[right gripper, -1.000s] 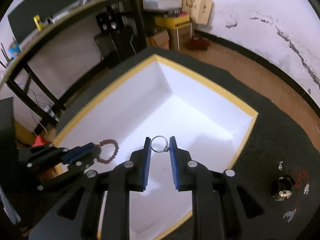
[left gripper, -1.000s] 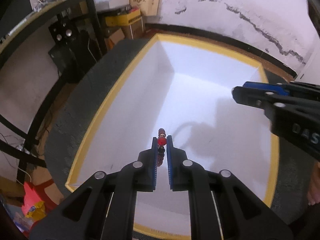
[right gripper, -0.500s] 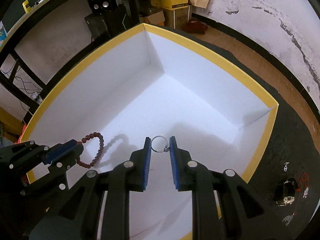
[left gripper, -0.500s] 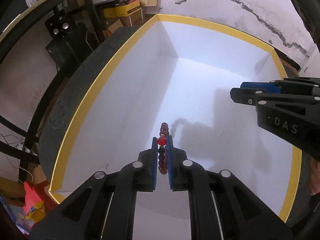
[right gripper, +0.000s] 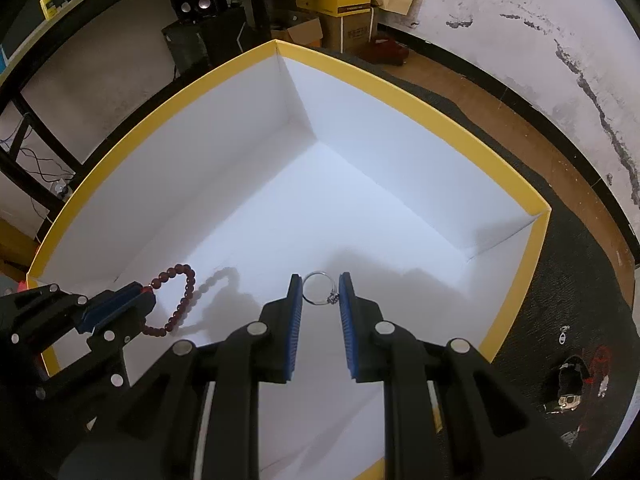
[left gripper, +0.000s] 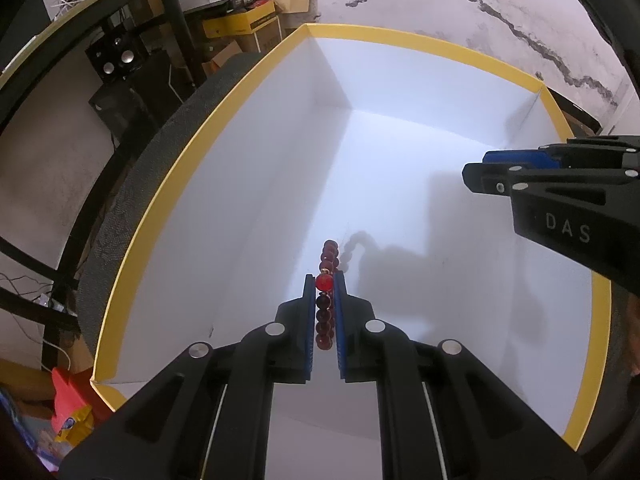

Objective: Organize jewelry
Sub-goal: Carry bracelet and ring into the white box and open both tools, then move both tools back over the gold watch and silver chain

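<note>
The left gripper (left gripper: 324, 284) has its jaws clamped on a dark red beaded bracelet (left gripper: 326, 276), looping beyond the tips over the yellow-rimmed white cardboard box (left gripper: 400, 36). The right gripper (right gripper: 319, 289), lettered "DAS", pinches a thin silver ring (right gripper: 318, 288) at its jaw tips above the same box.

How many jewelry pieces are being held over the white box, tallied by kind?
Dark red beaded bracelet, in the left tool: 1
Thin silver metal ring, in the right tool: 1
Total: 2, both above the yellow-rimmed white cardboard box.
</note>
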`<state>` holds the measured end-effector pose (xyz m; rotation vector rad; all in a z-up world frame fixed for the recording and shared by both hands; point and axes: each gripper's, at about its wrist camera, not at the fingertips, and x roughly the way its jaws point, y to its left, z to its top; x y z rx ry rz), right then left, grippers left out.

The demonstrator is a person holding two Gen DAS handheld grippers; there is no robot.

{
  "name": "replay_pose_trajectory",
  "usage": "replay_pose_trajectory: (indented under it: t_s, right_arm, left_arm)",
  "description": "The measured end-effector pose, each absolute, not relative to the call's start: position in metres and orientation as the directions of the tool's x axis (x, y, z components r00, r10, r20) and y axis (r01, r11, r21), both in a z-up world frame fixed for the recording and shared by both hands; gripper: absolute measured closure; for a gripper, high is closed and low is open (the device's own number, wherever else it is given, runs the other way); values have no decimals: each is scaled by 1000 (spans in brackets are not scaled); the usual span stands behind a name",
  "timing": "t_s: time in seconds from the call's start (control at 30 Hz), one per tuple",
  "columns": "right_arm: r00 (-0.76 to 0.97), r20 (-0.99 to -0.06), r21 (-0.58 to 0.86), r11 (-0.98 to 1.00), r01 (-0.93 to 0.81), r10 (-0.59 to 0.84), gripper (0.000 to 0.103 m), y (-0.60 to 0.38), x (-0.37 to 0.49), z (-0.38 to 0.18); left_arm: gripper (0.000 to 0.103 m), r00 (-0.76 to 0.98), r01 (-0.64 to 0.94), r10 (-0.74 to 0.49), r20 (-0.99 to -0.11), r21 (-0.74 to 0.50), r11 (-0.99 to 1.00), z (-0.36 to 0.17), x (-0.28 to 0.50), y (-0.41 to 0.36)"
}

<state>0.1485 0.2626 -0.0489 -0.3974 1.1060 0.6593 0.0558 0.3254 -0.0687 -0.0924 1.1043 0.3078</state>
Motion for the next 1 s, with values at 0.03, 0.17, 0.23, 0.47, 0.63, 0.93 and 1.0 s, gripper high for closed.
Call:
replay_pose_trajectory:
  t_s: [0.03, 0.17, 0.23, 0.47, 0.63, 0.93, 1.0]
  right_arm:
    - [298, -911, 15, 747, -665, 284, 84, 263, 148, -48]
    - [317, -908, -9, 745, -667, 273, 83, 263, 149, -46]
    - [324, -906, -12, 746, -666, 274, 47, 262, 148, -44]
    - [367, -878, -19, 745, -667, 307, 19, 253, 145, -23]
    - [391, -855, 10, 765, -644, 341, 19, 229, 140, 0]
    - [503, -760, 60, 814, -578, 413, 16, 111, 98, 65]
    - [559, -727, 45, 840, -541, 399, 16, 68, 84, 76]
  left_arm:
    - [95, 411, -289, 198, -890, 78, 954, -69, 56, 325]
    - [94, 408, -280, 202, -890, 89, 956, -69, 55, 322]
    - [90, 409, -283, 201, -890, 86, 955, -68, 54, 321]
    - [16, 448, -263, 216, -867, 103, 959, -47, 49, 310]
    - [13, 447, -272, 226, -866, 110, 956, -36, 44, 301]
    - [11, 545, -248, 210, -812, 83, 965, 16, 18, 258]
    - [10, 579, -231, 203, -789, 80, 970, 28, 14, 239]
